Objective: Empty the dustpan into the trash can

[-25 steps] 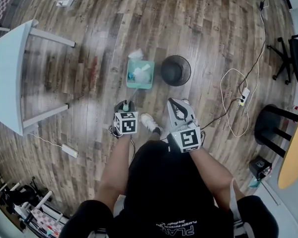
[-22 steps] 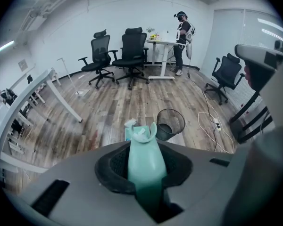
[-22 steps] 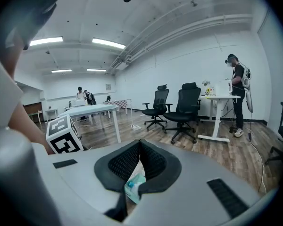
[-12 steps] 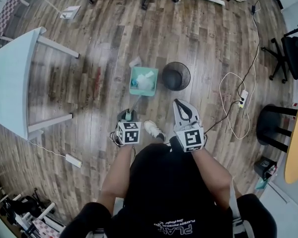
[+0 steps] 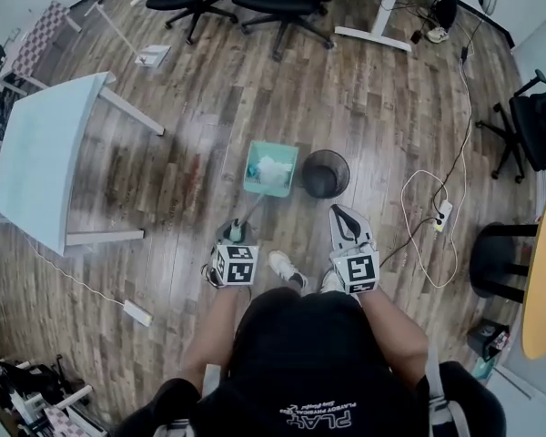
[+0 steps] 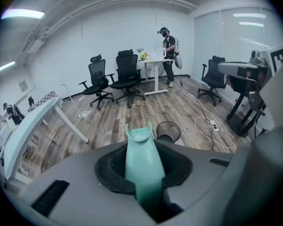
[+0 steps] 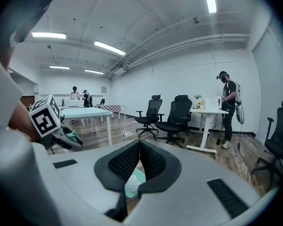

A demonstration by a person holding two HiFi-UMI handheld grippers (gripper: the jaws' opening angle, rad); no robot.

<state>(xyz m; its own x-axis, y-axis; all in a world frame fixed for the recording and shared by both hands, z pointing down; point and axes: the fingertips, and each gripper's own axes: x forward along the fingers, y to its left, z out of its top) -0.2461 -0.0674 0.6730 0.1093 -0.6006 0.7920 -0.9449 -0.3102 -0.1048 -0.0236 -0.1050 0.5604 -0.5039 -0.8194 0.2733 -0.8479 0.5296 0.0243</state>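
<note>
Carry step: loaded dustpan (image 5: 271,168) just beside trash can (image 5: 326,173).
Left gripper (image 5: 236,234) jaws pinching handle (image 6: 141,161); right gripper (image 5: 344,218) jaws pressed together, empty. Next: swing over, tip.

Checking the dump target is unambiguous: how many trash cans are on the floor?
1. The black mesh trash can stands beside the teal dustpan; no other shows, though one could be hidden out of view.

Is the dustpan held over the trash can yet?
No, in the head view the dustpan is beside the trash can, at its left, with white paper inside it.
</note>
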